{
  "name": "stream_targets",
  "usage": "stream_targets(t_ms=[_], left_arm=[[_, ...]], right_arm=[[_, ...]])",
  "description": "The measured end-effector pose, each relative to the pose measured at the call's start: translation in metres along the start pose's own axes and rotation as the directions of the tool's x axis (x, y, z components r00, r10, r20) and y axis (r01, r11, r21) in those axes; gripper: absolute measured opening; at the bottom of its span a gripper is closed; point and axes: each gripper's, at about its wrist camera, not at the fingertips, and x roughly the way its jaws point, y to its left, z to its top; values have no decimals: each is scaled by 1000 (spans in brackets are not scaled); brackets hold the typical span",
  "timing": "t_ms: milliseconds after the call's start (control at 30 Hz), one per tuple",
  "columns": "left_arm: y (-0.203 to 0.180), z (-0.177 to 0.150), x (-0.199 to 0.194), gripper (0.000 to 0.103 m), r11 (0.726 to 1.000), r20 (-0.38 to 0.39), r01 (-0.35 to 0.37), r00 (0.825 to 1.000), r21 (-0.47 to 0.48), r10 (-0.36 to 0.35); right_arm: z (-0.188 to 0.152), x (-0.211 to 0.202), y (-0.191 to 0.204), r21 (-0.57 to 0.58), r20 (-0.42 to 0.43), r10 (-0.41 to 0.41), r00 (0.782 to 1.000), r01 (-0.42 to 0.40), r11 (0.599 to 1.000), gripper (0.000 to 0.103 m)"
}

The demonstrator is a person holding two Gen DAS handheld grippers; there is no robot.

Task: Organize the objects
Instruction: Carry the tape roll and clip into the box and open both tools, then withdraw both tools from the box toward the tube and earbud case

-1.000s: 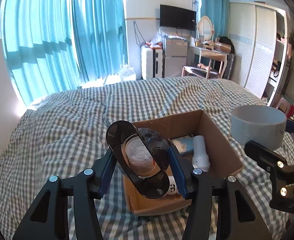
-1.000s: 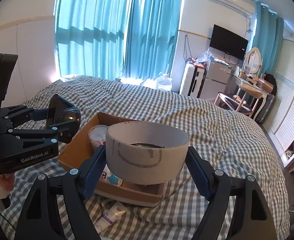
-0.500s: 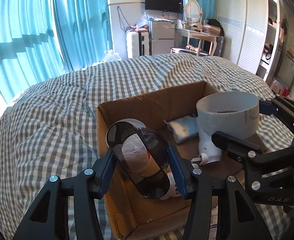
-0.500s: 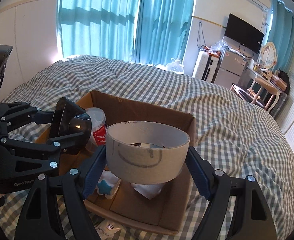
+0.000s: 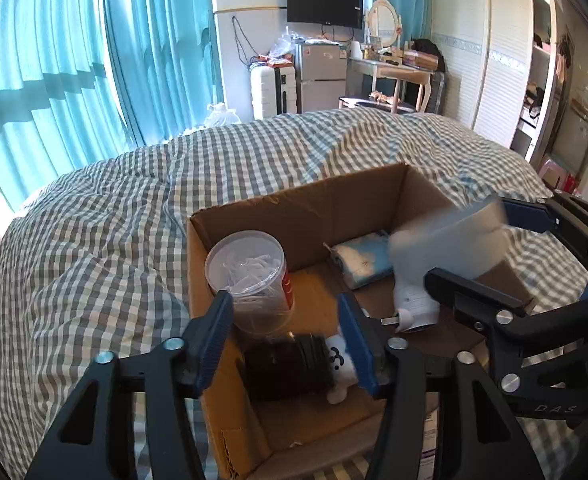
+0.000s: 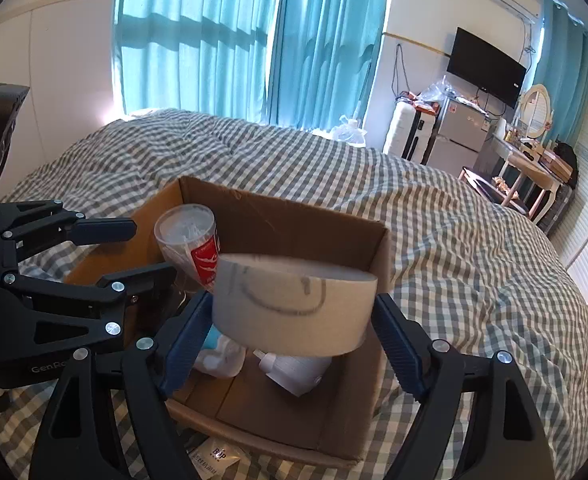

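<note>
- Teal curtains (image 5: pixel 74 72) and a wall-mounted television (image 5: pixel 325 3) back a bed with a grey-and-white checked cover (image 5: pixel 94 240); an open cardboard box (image 5: pixel 254 216) sits on that cover.
- Left tool (image 5: pixel 290 340) hangs over the near left part of the box, its jaws opening, and nothing is pressed between the blue pads.
- A dark round object (image 5: pixel 286 364), blurred, lies in the box below and between those pads, clear of both; what it is cannot be told.
- Just beside it is a small white toy figure (image 5: pixel 339 368), and behind it stands a clear lidded cup (image 5: pixel 250 276) with a red label, leaning against the box's left wall.
- Right tool (image 6: pixel 294 320) is over the right part of the box, jaws opening; the grey tape roll (image 6: pixel 294 304) with a pen line on its side is between the pads, blurred, and appears clear of the right pad.
- Under the roll lie a white bottle-like item (image 6: pixel 294 368) and a light blue packet (image 5: pixel 361 256).
- A small white sachet (image 6: pixel 214 458) lies on the cover at the box's near edge.
</note>
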Motion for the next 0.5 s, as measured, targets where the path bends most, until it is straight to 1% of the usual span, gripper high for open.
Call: stream_targets(t_ms=[33, 100, 200, 300, 467, 500], left_arm=[[0, 1, -4, 71, 1000, 5, -3, 1000, -7, 3], [1, 2, -13, 78, 1000, 16, 0, 1000, -14, 0], [-4, 4, -30, 79, 1000, 34, -8, 999, -1, 8], [-11, 3, -52, 89, 999, 65, -35, 997, 20, 34], [-15, -2, -94, 90, 998, 125, -57, 991, 30, 53], [-15, -3, -102, 93, 998, 134, -59, 989, 24, 56]], right_arm=[[1, -6, -1, 3, 13, -11, 1000, 11, 1000, 82], [3, -18, -3, 14, 45, -28, 999, 27, 1000, 87], [4, -40, -7, 31, 76, -45, 996, 43, 999, 89], [8, -63, -8, 35, 99, -65, 993, 61, 997, 90], [8, -115, -8, 51, 161, -107, 981, 100, 994, 91], [8, -128, -7, 55, 175, -112, 978, 104, 993, 91]])
